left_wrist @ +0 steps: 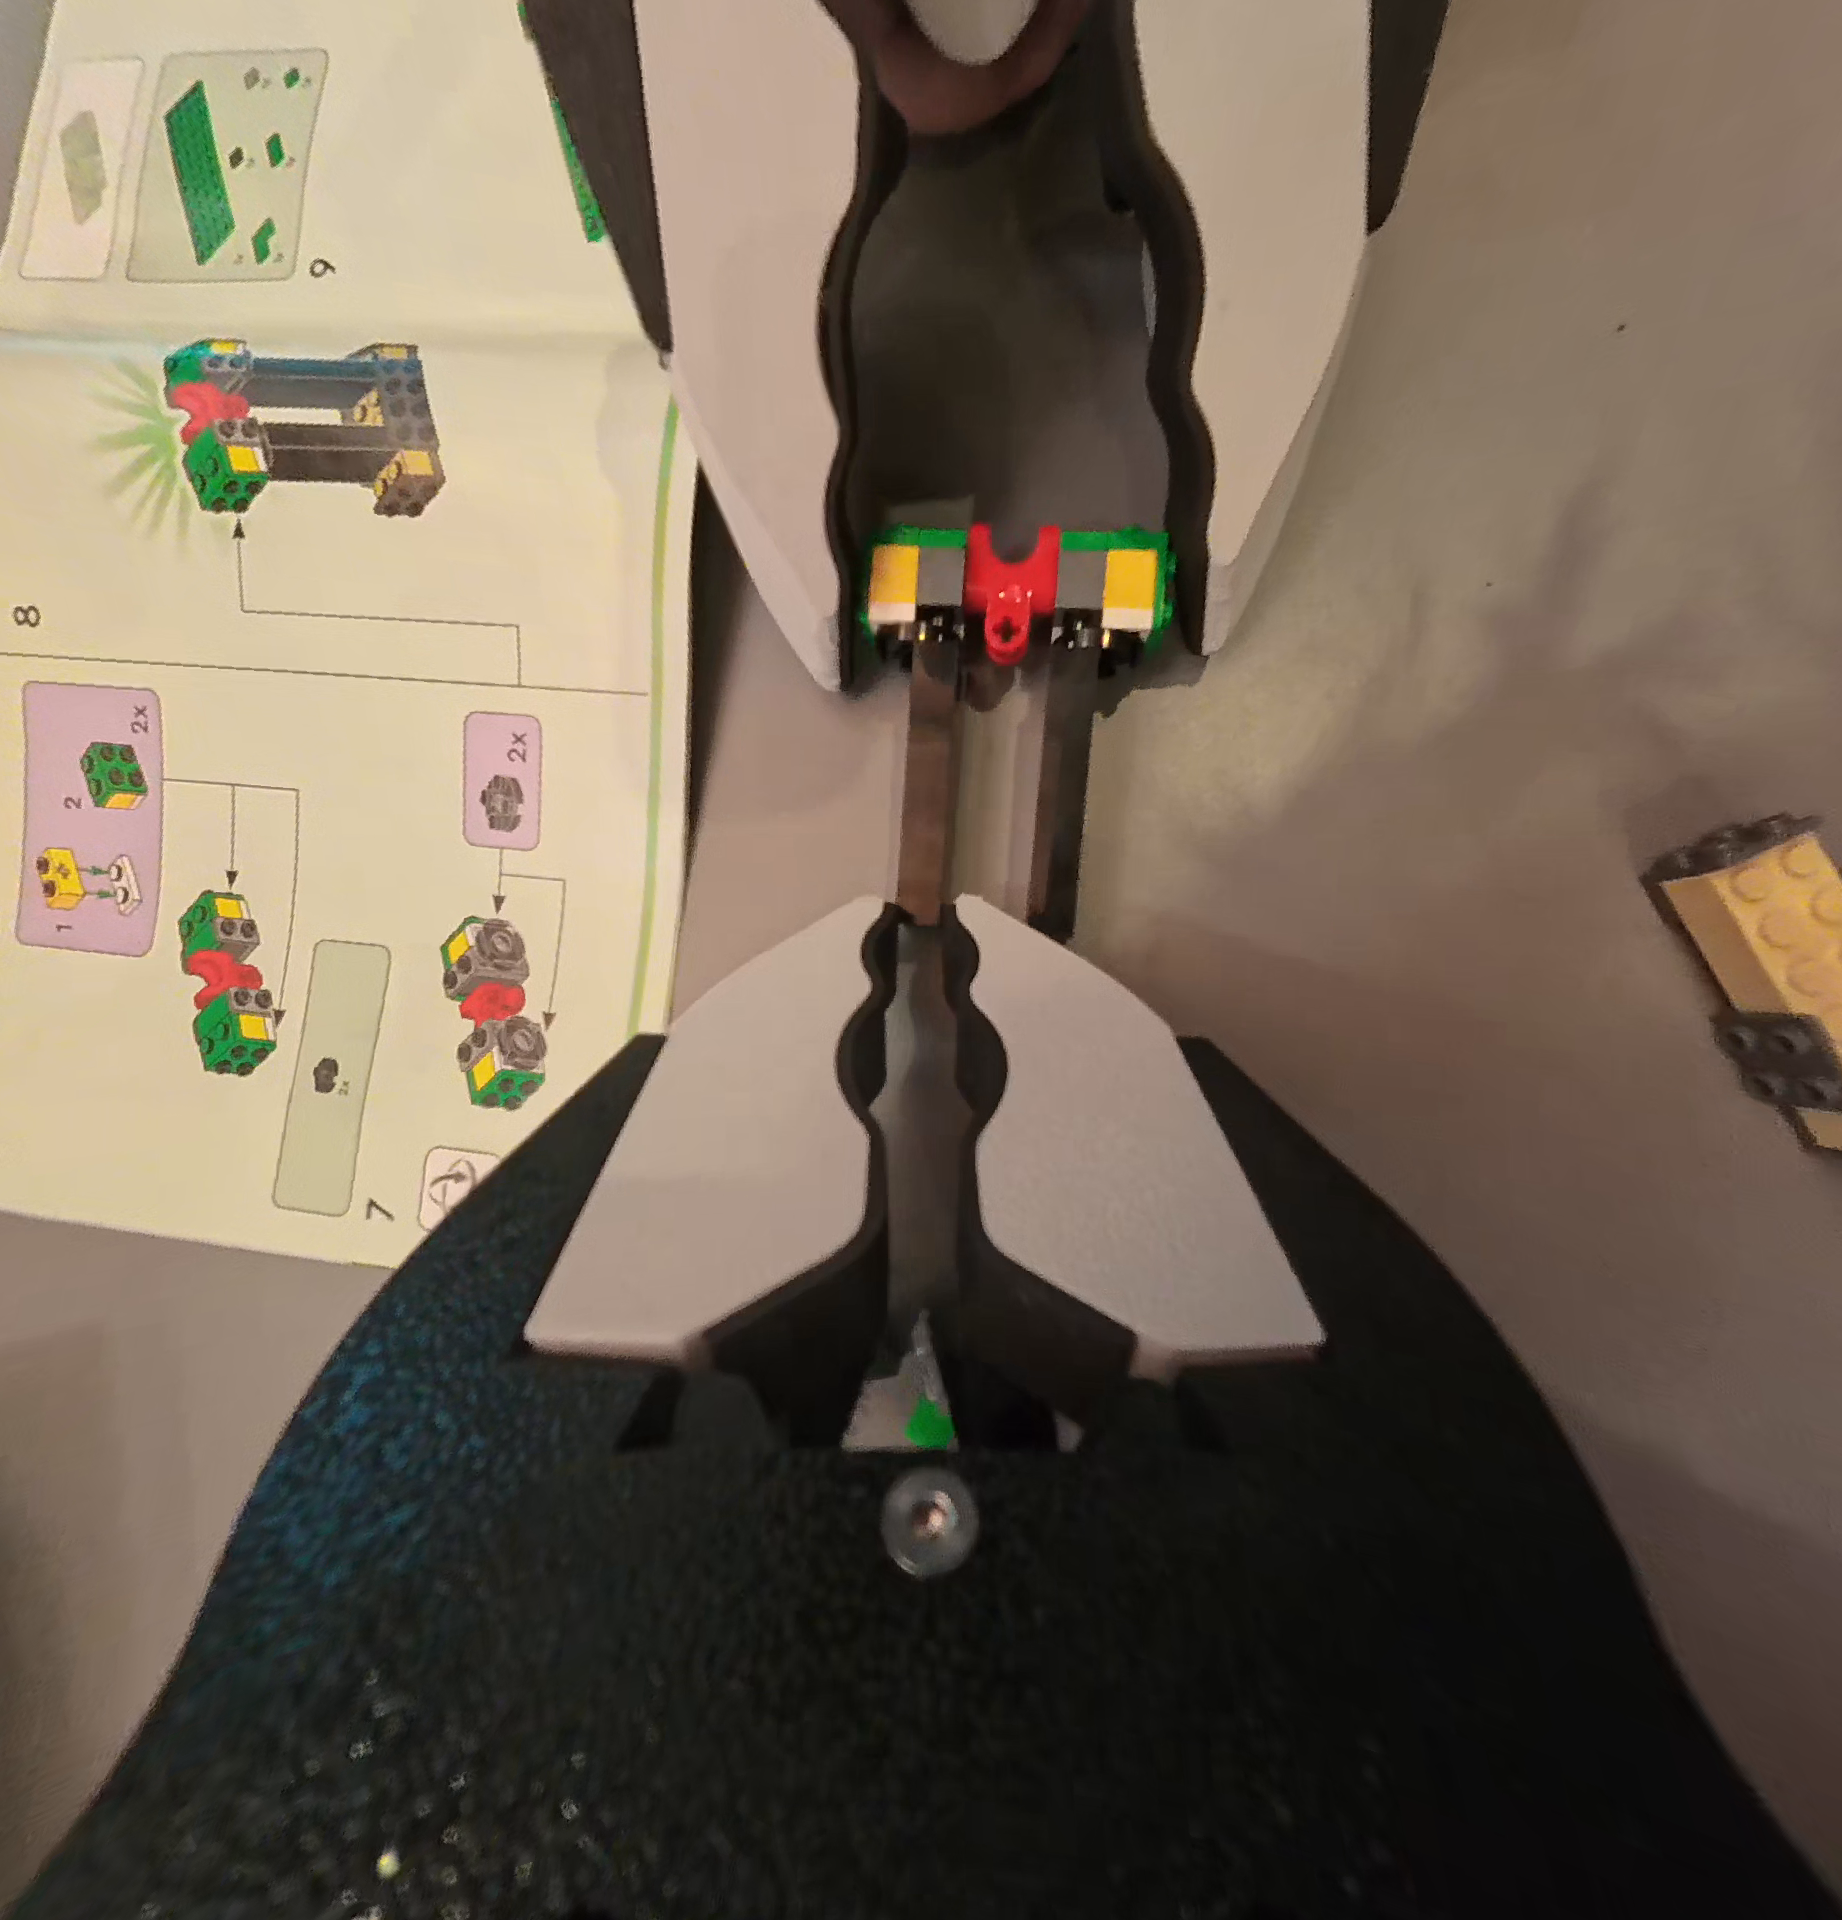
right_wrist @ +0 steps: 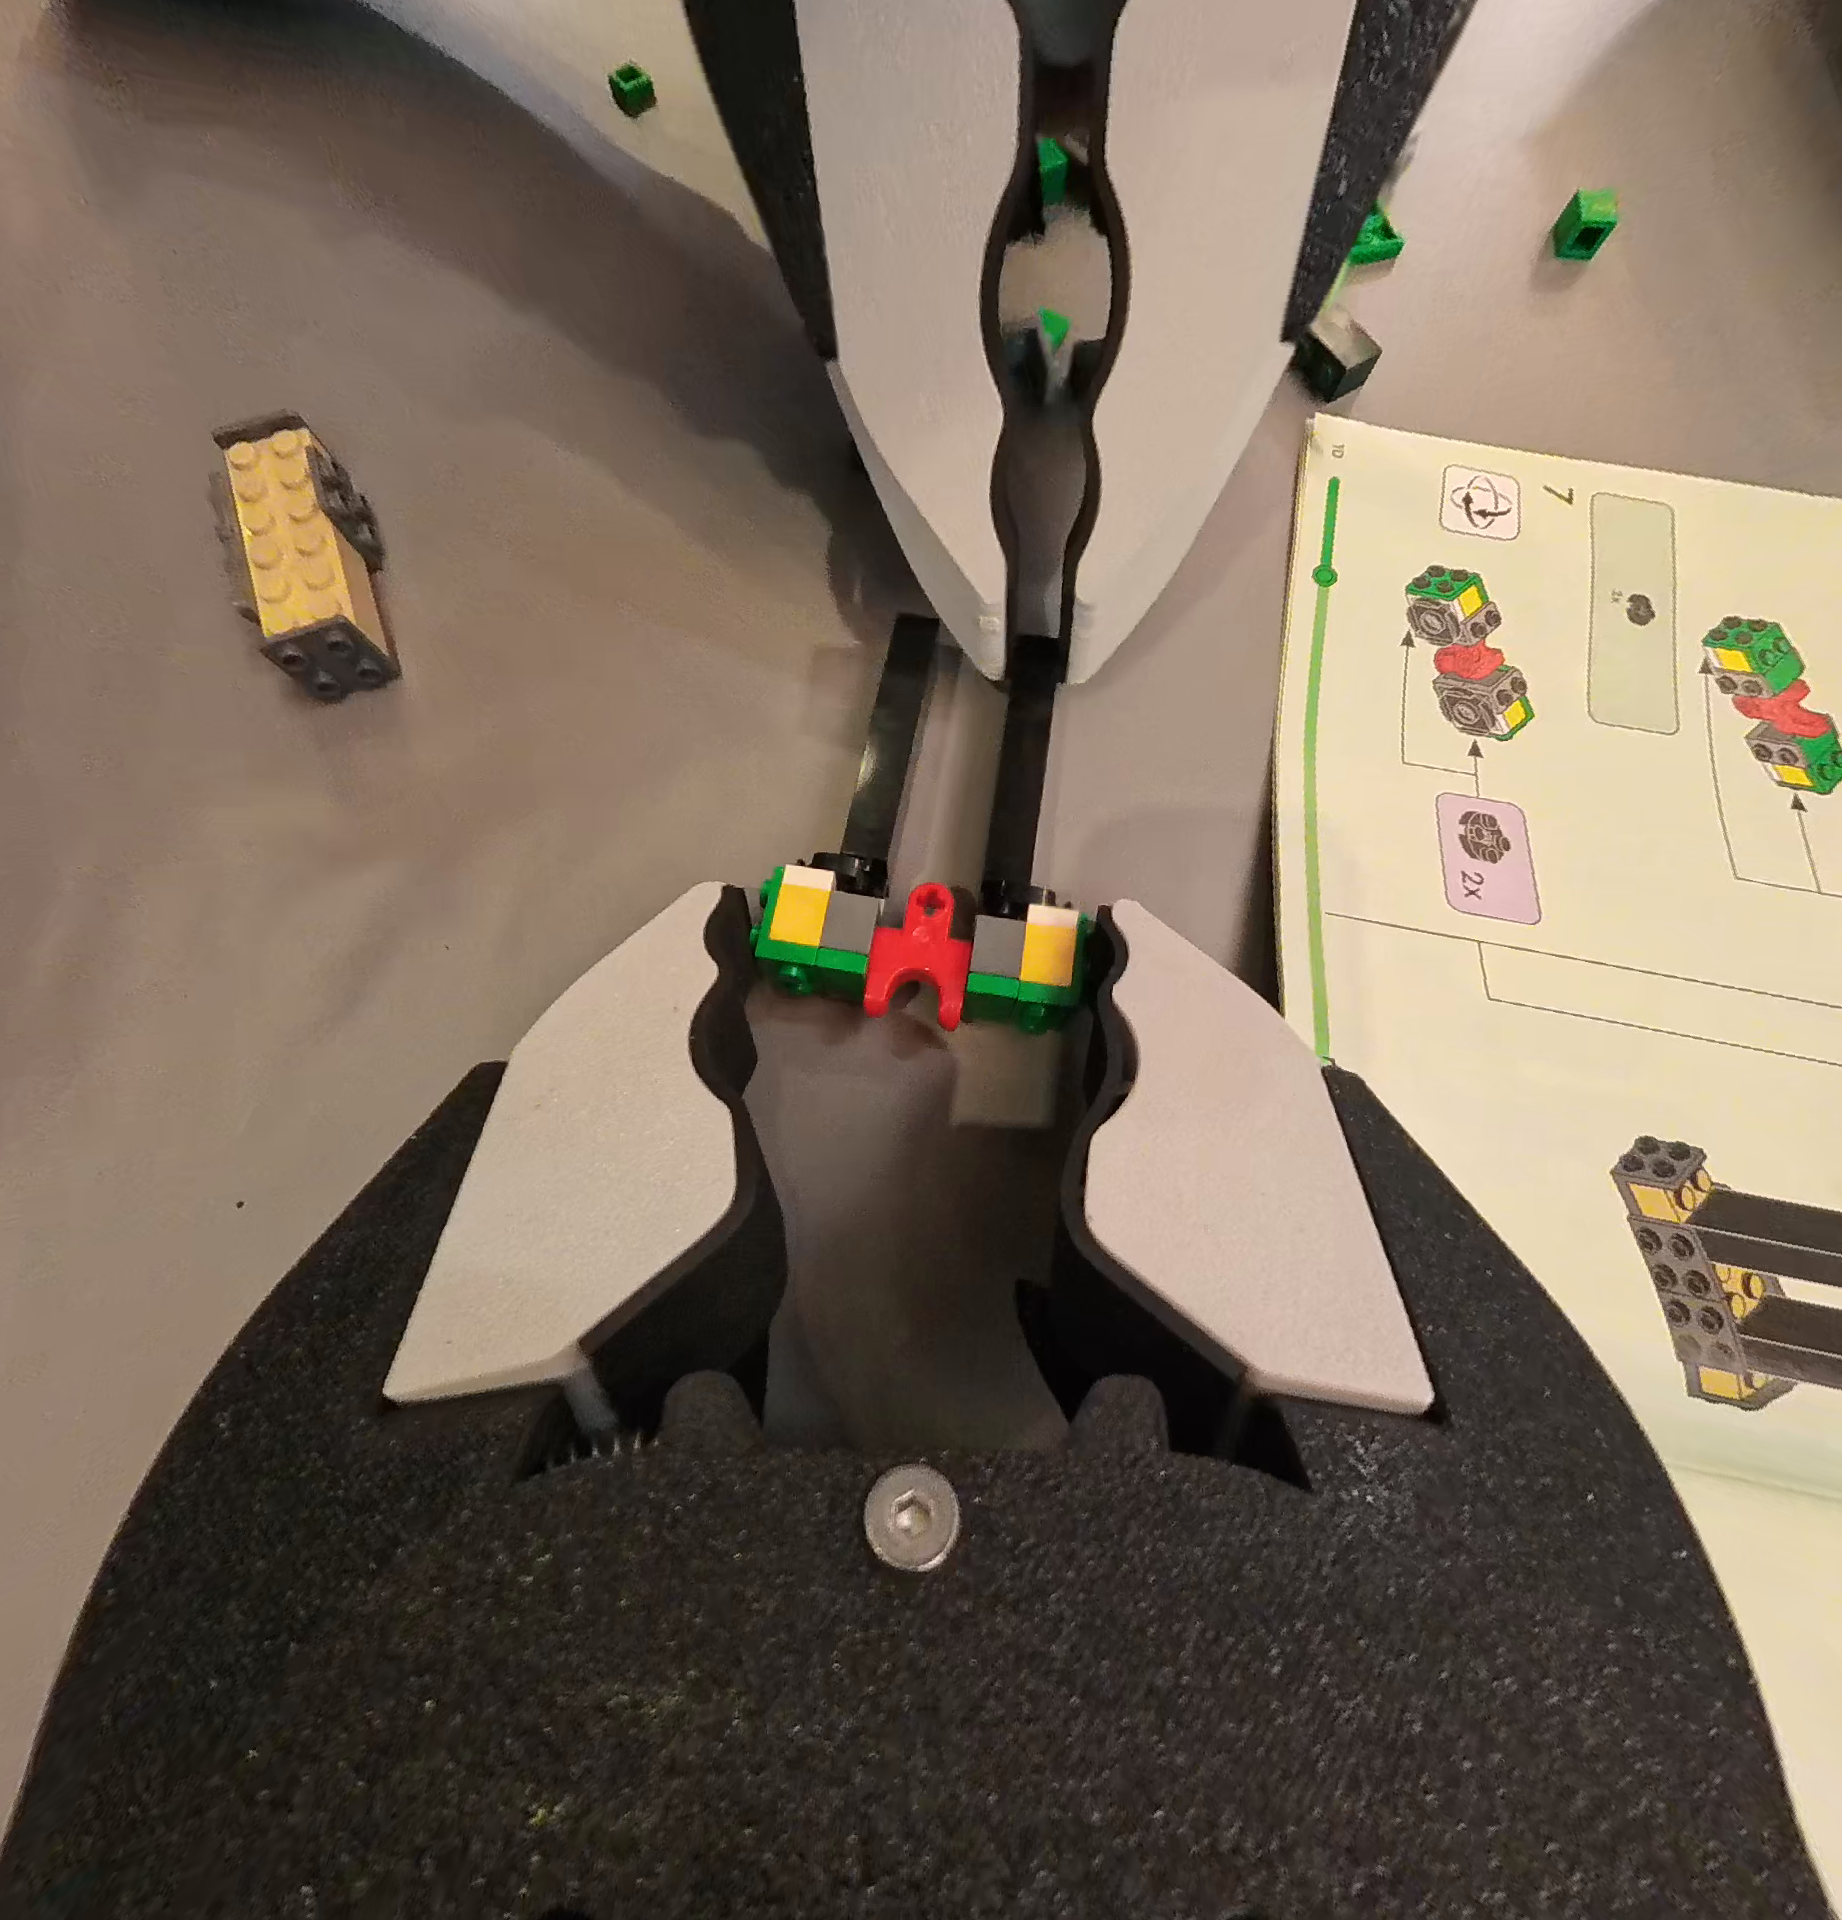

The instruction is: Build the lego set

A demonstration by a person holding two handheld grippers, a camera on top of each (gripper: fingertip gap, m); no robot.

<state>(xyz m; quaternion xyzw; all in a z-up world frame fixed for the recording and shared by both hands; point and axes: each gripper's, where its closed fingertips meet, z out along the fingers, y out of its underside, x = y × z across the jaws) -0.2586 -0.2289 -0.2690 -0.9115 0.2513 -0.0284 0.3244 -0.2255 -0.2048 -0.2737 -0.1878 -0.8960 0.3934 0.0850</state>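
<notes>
A green, yellow, grey and red lego assembly (right_wrist: 922, 951) sits crosswise between my right gripper's (right_wrist: 919, 914) fingers, which are shut on its two ends. Two black beams (right_wrist: 1021, 769) run from it over the grey table. My left gripper (left_wrist: 919, 914) faces the right one and is shut on the end of one black beam (left_wrist: 927, 790). The other beam lies free beside it. In the left wrist view the assembly (left_wrist: 1016, 582) shows in the right gripper (left_wrist: 1021, 649). The left gripper (right_wrist: 1033, 655) shows at the top of the right wrist view.
An open instruction booklet (left_wrist: 325, 727) lies beside the grippers; it also shows in the right wrist view (right_wrist: 1623, 935). A tan block with black ends (right_wrist: 299, 551) lies on the other side, and also shows in the left wrist view (left_wrist: 1790, 977). Small green pieces (right_wrist: 1584, 221) lie behind the left gripper. About 5 cm separates my left fingertips from my right.
</notes>
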